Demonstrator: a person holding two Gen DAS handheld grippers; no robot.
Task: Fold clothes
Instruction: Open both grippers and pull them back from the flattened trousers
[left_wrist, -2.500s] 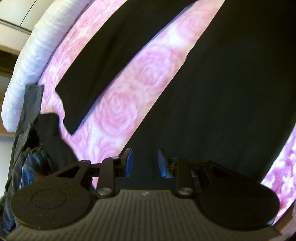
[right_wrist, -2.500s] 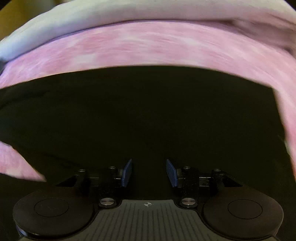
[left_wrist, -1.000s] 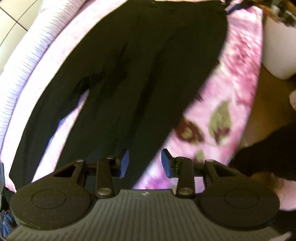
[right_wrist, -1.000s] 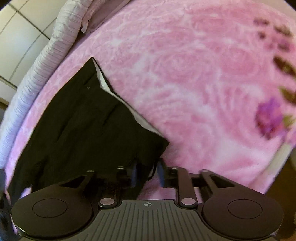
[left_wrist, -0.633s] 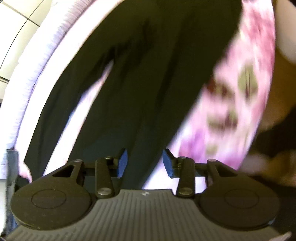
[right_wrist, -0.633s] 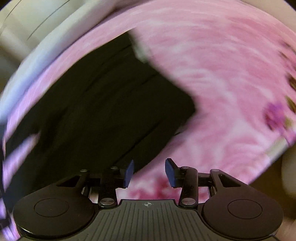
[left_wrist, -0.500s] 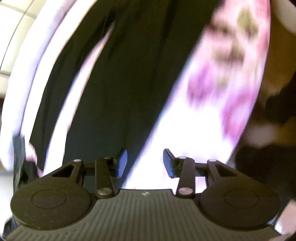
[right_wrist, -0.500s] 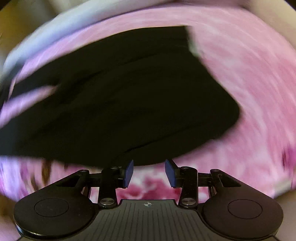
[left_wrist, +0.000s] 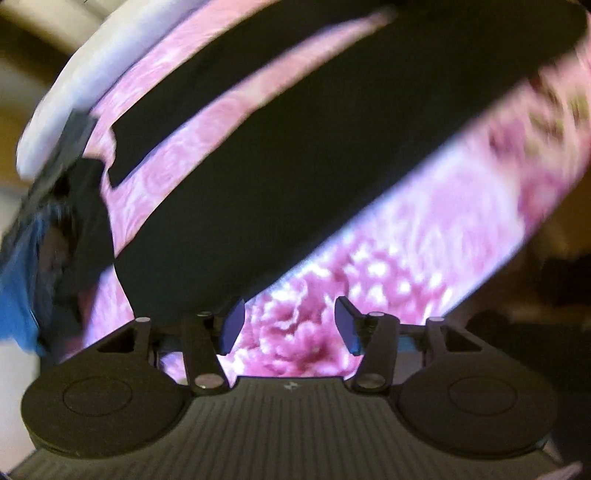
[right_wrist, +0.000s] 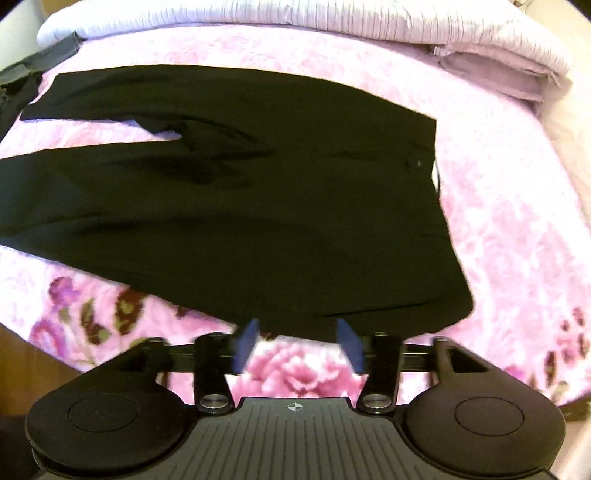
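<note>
— Where do the black fabric trousers (right_wrist: 258, 192) lie?

— Spread flat on the pink rose-patterned plush blanket (right_wrist: 517, 221) that covers the bed. In the right wrist view the waistband is at the right, a small button showing near its edge, and the two legs run off to the left, with a narrow wedge of blanket between them. The near hem of the waist sits just beyond the fingertips.

— And the right gripper (right_wrist: 297, 341)?

— Its jaws have just been opening and stand wide apart over the blanket's near edge. Nothing is between the blue pads (right_wrist: 347, 343); only pink flowers show in the gap.

— The left gripper (left_wrist: 286, 326)?

— Also spread, jaws just widened, empty. It hangs over the blanket beside the near trouser leg, whose edge passes just behind its left finger. The view is blurred.

— Anything else on the bed?

— A white ribbed quilt (right_wrist: 332, 18) rolled along the far side, a folded mauve cloth (right_wrist: 491, 74) at the far right, and a heap of dark and blue clothing (left_wrist: 40, 258) at the far left, past the trouser cuffs.
</note>
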